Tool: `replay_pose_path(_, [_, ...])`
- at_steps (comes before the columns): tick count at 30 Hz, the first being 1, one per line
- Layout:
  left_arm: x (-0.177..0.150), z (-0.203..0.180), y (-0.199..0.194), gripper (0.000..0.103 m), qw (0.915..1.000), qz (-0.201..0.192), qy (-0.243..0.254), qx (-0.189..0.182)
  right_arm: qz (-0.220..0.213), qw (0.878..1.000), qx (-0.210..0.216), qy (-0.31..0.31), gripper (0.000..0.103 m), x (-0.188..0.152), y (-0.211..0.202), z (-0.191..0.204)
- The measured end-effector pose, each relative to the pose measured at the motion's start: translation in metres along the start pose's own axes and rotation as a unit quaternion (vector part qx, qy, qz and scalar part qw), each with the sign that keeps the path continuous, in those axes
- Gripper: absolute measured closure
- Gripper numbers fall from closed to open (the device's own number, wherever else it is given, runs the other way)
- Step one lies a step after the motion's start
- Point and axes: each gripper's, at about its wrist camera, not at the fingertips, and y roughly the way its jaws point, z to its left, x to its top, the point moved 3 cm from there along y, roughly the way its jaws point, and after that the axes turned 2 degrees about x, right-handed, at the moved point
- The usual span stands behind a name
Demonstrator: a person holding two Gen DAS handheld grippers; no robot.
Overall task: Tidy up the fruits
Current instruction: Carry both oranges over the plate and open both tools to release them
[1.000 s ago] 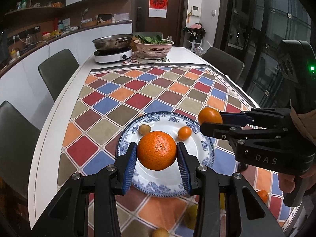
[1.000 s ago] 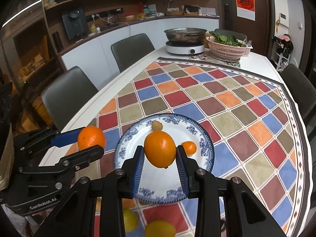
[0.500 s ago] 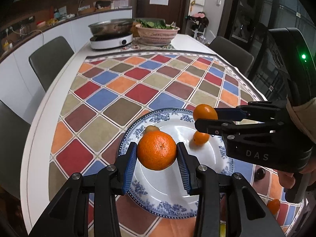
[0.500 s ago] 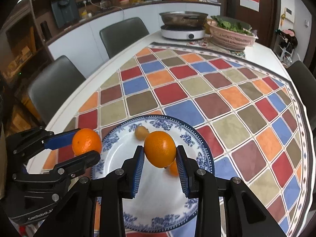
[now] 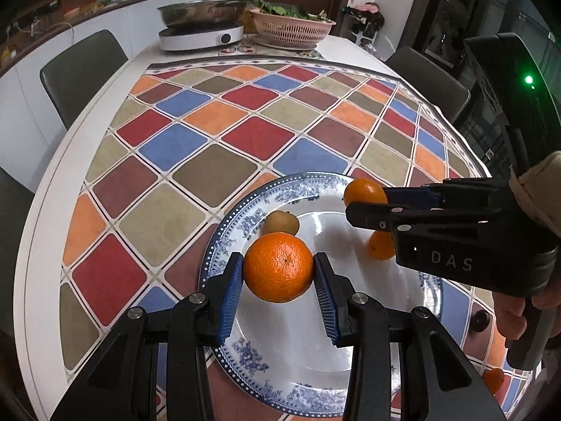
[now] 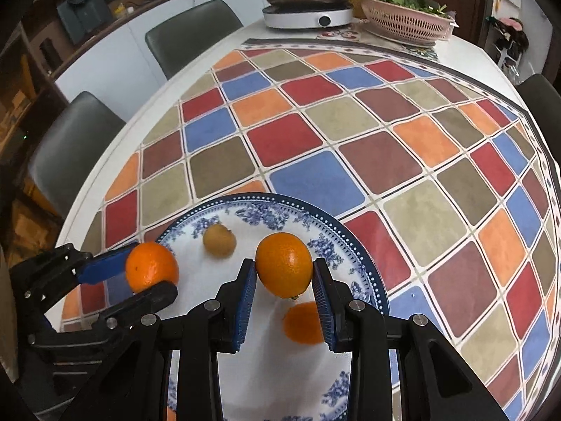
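In the left wrist view my left gripper [image 5: 278, 263] is shut on a large orange [image 5: 278, 270], held just above the near left part of the blue-and-white plate [image 5: 217, 245]. To its right, my right gripper [image 5: 364, 198] is shut on a second orange [image 5: 363, 191] over the plate's far right side. The right wrist view shows that orange [image 6: 284, 263] between the right gripper's [image 6: 283, 266] blue pads. It also shows the left gripper [image 6: 151, 268] with its orange [image 6: 150, 266] at the plate's left rim. A small brown fruit [image 5: 280, 222] and a small orange [image 5: 380, 245] lie on the plate.
The plate sits on a checkered cloth [image 5: 224, 161] on a white table. At the far end stand a pan on a cooktop [image 5: 201, 37] and a pink basket of greens [image 5: 292, 26]. Chairs line both sides. A loose small orange [image 5: 492, 379] lies near the right edge.
Both grippers have moved forward and down toward the plate, each still holding its orange. The plate and the fruit on it now look larger and closer.
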Motion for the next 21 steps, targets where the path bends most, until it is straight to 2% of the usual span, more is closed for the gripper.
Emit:
replay_pose_path(12, [0.003, 0.006, 0.013, 0.061, 0.9995, 0.023, -0.021, -0.008, 0.008, 1.0, 0.004, 0.008, 0.069, -0.001, 0.005, -0.005])
replay_pose_path(14, [0.003, 0.006, 0.01, 0.053, 0.9993, 0.02, -0.027, -0.013, 0.005, 1.0, 0.006, 0.009, 0.069, -0.002, 0.004, -0.006])
replay_pose_path(21, [0.005, 0.005, -0.01, 0.052, 0.9997, -0.002, -0.025, 0.002, -0.007, 1.0, 0.007, 0.01, 0.068, -0.007, -0.011, -0.005])
